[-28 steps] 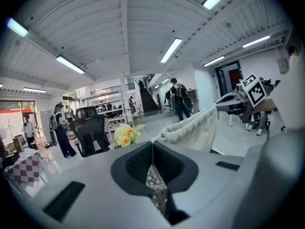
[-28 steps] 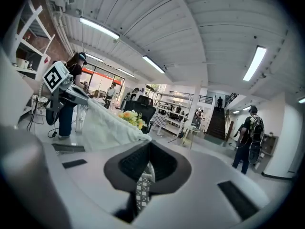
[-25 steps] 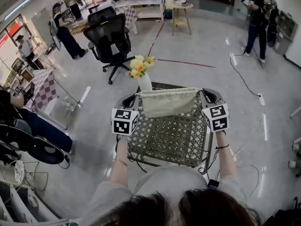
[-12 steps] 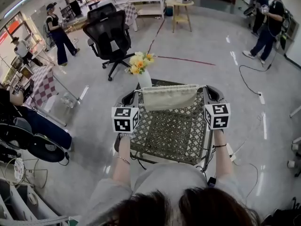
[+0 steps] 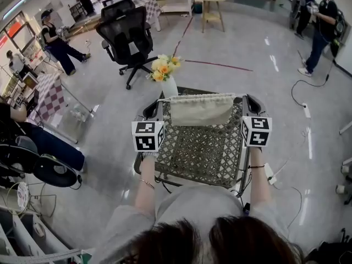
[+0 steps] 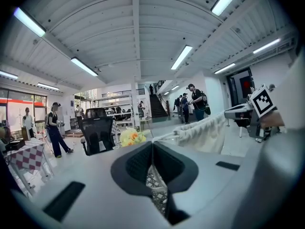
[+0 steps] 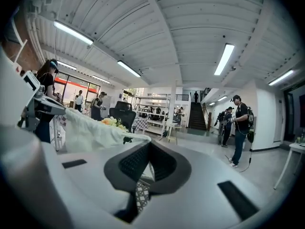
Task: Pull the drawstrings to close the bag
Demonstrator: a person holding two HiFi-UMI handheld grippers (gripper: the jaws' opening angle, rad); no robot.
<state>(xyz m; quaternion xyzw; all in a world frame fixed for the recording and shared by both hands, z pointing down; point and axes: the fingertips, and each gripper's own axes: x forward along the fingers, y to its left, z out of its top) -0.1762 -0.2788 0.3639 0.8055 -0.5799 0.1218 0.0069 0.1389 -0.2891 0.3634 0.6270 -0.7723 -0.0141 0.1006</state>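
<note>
A cream cloth drawstring bag hangs stretched between my two grippers above the far half of a lattice-top table. Its top hem is gathered and pulled into a straight, taut line. My left gripper is shut on the drawstring at the bag's left corner. My right gripper is shut on the drawstring at the right corner. In the left gripper view the jaws are closed and the string runs off to the bag. In the right gripper view the closed jaws pinch the string leading to the bag.
A white vase of yellow flowers stands at the table's far left corner, close to the left gripper. A black office chair stands beyond it. Cables lie on the floor at the right. People stand far off.
The right gripper has drifted outward to the right. The bag's top hem has drawn tighter and straighter between the two grippers. Both keep their hold on the strings.
</note>
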